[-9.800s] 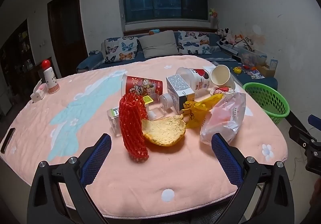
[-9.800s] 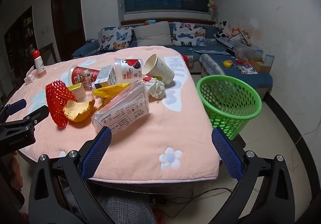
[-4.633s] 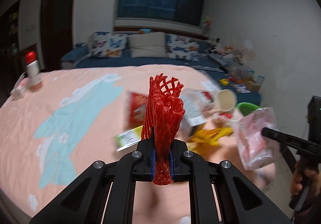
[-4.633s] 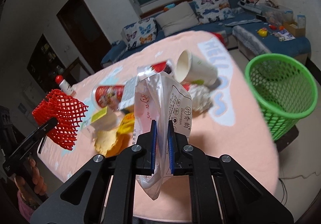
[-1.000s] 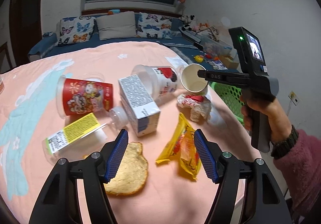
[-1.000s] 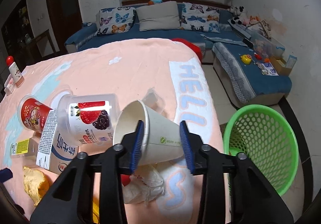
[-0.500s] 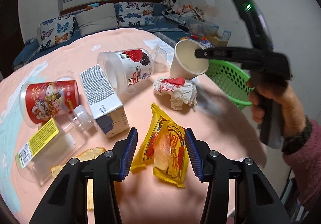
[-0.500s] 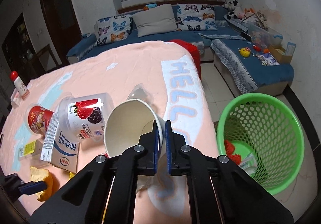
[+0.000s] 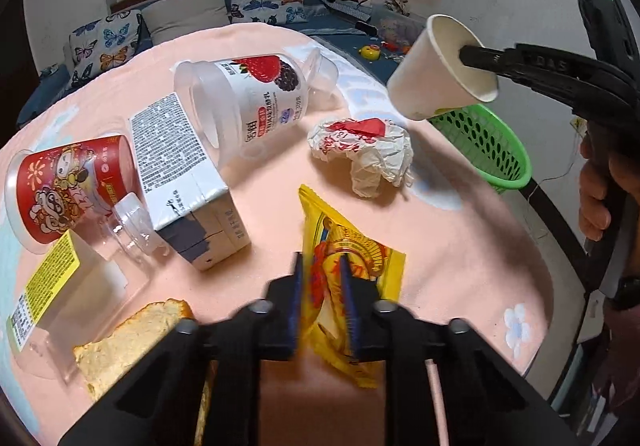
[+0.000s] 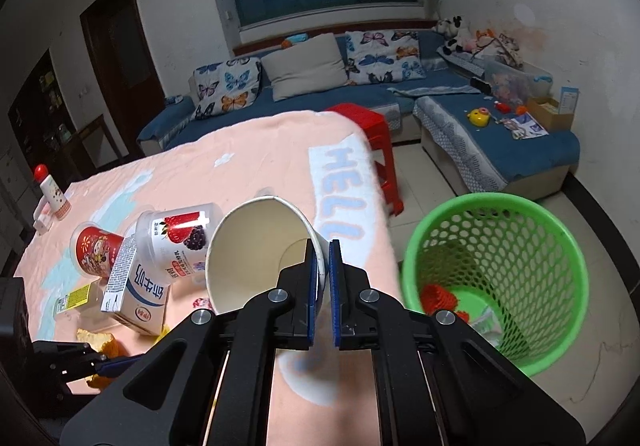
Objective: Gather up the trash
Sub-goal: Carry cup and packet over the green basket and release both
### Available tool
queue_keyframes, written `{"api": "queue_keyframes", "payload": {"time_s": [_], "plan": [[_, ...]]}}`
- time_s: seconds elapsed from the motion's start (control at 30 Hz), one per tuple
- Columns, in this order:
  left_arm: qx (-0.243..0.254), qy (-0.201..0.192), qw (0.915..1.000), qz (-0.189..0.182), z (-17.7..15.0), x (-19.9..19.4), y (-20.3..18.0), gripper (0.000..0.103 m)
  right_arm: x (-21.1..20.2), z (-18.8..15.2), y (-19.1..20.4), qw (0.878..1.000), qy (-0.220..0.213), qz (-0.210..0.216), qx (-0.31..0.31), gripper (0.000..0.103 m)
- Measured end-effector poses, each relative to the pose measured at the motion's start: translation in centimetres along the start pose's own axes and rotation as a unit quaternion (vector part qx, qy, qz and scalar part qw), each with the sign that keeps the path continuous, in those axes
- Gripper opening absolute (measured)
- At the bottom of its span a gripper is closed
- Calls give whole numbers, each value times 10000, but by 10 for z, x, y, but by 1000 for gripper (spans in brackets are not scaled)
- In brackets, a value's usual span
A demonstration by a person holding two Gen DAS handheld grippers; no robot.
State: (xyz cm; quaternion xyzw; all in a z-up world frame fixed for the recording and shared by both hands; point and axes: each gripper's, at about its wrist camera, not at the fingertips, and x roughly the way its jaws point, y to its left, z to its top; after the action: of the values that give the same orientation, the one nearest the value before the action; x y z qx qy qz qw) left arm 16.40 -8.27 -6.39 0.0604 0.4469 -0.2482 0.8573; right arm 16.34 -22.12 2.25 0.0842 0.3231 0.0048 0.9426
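Observation:
My left gripper is shut on a yellow snack wrapper that lies on the pink table. My right gripper is shut on the rim of a white paper cup and holds it in the air above the table's right edge; the cup also shows in the left wrist view. The green basket stands on the floor to the right, with red netting and a plastic bag inside.
On the table lie a crumpled white wrapper, a clear yogurt tub, a milk carton, a red cup, a clear plastic bottle and a slice of bread. A red stool stands behind the table.
My left gripper has closed onto the yellow wrapper. My right gripper has lifted the paper cup higher and toward the basket side.

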Motion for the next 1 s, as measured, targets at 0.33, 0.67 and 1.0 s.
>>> {"api": "queue_keyframes", "payload": {"time_s": [0.33,0.67,1.0], "plan": [[5,-280,9996,-9,-3,-25,-2,3,-11,-7,-64,9973,18,-620,383,6],[293,-692,9965,-355,42,-48,-32,3,22,-24,-139,9873,538,-1223,857,7],[679,-764,9930,-586,102,-22,-79,3,36,-41,-162,9848,763,-1197,997,13]]}}
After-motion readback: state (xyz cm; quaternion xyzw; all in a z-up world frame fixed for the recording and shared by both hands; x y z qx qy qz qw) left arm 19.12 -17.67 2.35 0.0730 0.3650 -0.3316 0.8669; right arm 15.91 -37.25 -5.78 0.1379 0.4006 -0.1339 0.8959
